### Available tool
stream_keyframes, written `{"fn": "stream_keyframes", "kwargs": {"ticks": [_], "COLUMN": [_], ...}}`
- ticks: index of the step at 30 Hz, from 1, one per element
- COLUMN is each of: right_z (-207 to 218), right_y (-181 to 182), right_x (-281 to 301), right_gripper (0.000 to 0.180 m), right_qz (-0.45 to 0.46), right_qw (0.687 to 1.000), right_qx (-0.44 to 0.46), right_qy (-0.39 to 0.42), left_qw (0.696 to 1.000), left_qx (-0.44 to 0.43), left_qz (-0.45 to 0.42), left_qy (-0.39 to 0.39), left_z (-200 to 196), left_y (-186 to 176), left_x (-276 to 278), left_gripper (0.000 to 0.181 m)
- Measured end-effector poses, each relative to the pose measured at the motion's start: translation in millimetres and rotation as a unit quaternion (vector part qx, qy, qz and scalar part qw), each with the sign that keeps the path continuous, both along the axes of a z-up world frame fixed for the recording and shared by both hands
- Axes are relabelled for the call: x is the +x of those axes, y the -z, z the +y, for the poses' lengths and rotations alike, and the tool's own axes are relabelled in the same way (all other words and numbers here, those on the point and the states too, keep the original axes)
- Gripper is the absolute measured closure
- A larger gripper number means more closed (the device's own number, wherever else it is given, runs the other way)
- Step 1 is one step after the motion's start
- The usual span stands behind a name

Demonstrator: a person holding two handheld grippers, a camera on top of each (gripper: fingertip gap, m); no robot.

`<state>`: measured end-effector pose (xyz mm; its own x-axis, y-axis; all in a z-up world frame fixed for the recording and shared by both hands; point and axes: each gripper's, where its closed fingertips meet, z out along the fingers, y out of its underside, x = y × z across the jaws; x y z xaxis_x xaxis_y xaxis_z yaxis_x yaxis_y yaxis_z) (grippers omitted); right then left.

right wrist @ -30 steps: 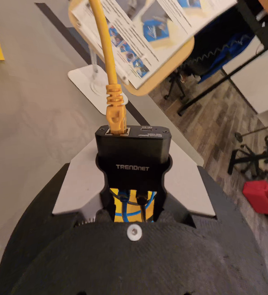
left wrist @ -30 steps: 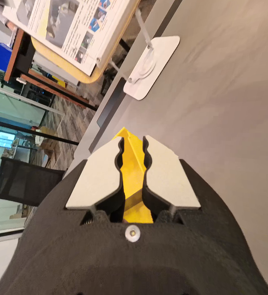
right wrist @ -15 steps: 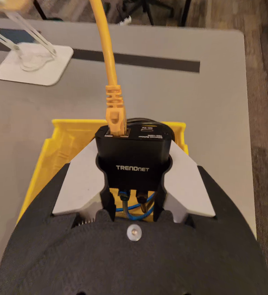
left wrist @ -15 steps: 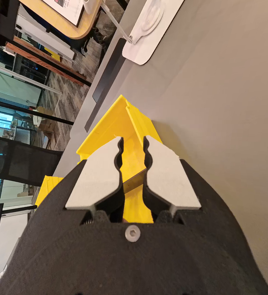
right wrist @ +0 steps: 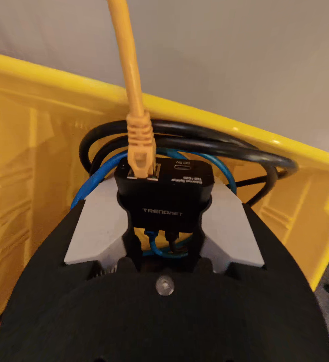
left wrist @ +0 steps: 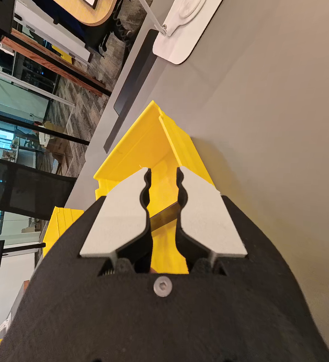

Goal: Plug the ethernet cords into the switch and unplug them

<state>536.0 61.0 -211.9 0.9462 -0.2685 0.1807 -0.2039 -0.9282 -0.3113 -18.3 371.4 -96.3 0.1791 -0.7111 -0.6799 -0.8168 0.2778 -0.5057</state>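
Right gripper (right wrist: 164,195) clamped on the black switch (right wrist: 164,188), held low inside a yellow bin (right wrist: 238,127) on the grey tabletop (right wrist: 238,49). Yellow cord (right wrist: 129,68) plugged into the far face; blue cord (right wrist: 93,182) and black cord (right wrist: 218,145) plugged into the near face and coiled in the bin. Left gripper (left wrist: 163,172) empty, slightly open, aimed at another yellow bin (left wrist: 140,148).

Likely trouble: coils snagging on the bin rim on lifting, dragging the bin or twisting the switch in the grip; latches resisting a straight pull.

Black switch (right wrist: 165,188), orange cord (right wrist: 130,64), yellow bin (right wrist: 238,127) (glossy), grey table (left wrist: 267,117).
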Motion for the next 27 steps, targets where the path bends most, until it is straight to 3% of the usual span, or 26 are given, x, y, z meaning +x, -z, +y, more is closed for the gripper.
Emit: {"fn": "stream_keyframes", "kwargs": {"ticks": [7,12,18,21,27], "right_z": [0.7,10.0,6.7,-2.6,-22.9], "right_y": [10.6,12.2,-22.5,-36.0,-37.0], "right_x": [1.3,-0.9,-2.3,-6.4,-14.2], "right_gripper": [0.106,0.105,0.095,0.088,0.078], "right_qz": [0.036,0.062,-0.008,-0.001,0.048], "right_qw": [0.997,0.996,0.998,0.998,0.997], "right_qx": [-0.072,-0.055,-0.040,-0.020,-0.018], "right_qy": [-0.012,-0.025,-0.055,-0.058,-0.063], "left_qw": [1.000,1.000,0.995,0.988,0.978], "left_qx": [0.003,0.001,-0.027,-0.066,-0.101], "left_qz": [0.000,0.004,-0.017,-0.002,0.003], "left_qy": [-0.007,-0.024,-0.093,-0.142,-0.184], "left_z": [3.8,13.8,51.1,74.3,99.9], "left_y": [-2.4,-7.7,-25.9,-16.3,2.0], "left_x": [-5.3,-15.8,-56.8,-86.0,-117.7], "left_gripper": [0.156,0.146,0.126,0.112,0.110]}}
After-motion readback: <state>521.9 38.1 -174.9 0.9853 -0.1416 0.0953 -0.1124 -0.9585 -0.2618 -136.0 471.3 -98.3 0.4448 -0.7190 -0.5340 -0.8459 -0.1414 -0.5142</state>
